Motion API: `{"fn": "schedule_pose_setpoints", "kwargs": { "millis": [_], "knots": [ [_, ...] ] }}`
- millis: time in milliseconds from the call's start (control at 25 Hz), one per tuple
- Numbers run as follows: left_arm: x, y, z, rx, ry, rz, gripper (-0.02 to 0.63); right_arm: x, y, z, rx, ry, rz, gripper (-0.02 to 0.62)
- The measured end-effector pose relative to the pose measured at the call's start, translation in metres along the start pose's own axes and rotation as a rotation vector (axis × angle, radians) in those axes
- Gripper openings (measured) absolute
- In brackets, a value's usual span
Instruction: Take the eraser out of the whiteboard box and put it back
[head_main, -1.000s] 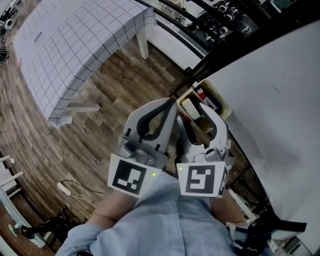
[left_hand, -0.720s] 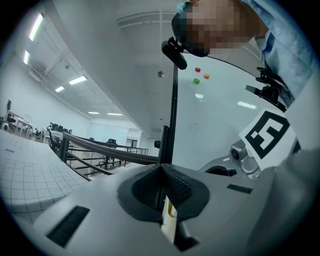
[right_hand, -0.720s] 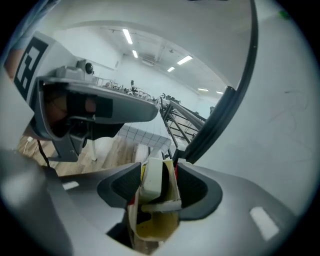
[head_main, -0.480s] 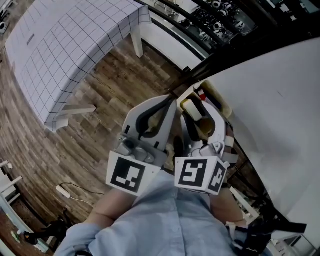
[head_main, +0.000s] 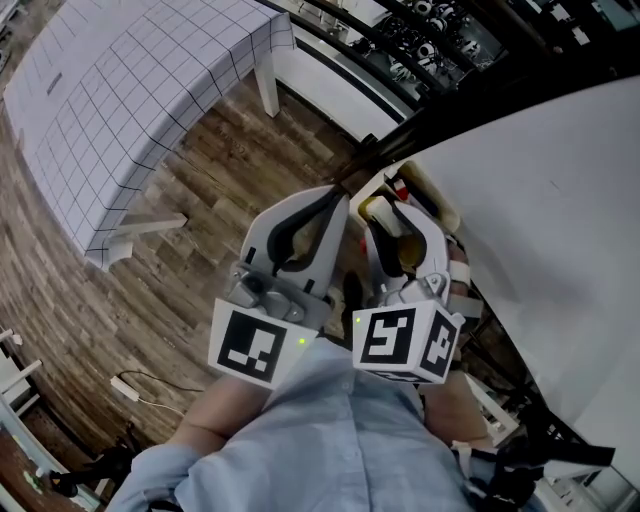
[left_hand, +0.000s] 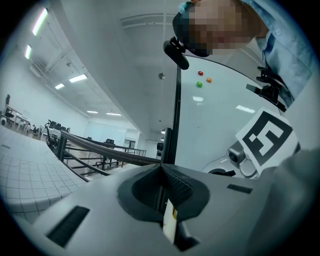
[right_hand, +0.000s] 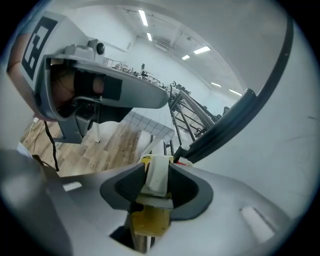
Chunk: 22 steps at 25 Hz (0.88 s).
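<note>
Right-hand tongs (head_main: 390, 215) have just been closing, and their pads now sit against both sides of the white eraser (right_hand: 156, 175), so I read them as clamped on it. Left-hand tongs (left_hand: 161, 174) are pressed together with nothing between them, parked just beside the right pair at its 9 o'clock.

The eraser sits low at the mouth of the cream box (head_main: 443, 212), which hangs at the lower edge of the whiteboard (head_main: 540, 200). By my reckoning the task is only at its first grip. The eraser is not yet lifted out, and both the lift and the putting back are left to do.

Room is tight at 3 o'clock, where the whiteboard face runs right alongside the box. At 12 o'clock its black frame (head_main: 470, 110) crosses just beyond the box. A red marker (head_main: 400, 188) stands in the box at the far end, near the tong tips, so I judge a straight pull toward me is safest. From 9 to 11 o'clock it is open over the wooden floor (head_main: 200, 200). The table (head_main: 130, 90) with its checked cloth stands well apart, though the left tongs occupy the nearest part of that side.
</note>
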<state>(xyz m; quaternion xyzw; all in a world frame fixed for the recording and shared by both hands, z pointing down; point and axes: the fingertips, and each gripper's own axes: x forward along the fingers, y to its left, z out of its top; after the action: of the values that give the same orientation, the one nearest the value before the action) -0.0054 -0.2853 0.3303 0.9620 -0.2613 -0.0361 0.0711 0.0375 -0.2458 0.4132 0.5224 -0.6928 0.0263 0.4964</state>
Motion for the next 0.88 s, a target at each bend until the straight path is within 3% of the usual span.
{"fn": "schedule_pose_setpoints", "kwargs": {
  "millis": [320, 880],
  "knots": [
    [-0.006, -0.005, 0.008, 0.025, -0.001, 0.012, -0.002, -0.023, -0.011, 0.017, 0.084, -0.118, -0.035, 0.132],
    [-0.031, -0.047, 0.048, 0.068, -0.064, 0.048, -0.002, -0.109, -0.048, 0.046, 0.07, -0.369, -0.168, 0.127]
  ]
}}
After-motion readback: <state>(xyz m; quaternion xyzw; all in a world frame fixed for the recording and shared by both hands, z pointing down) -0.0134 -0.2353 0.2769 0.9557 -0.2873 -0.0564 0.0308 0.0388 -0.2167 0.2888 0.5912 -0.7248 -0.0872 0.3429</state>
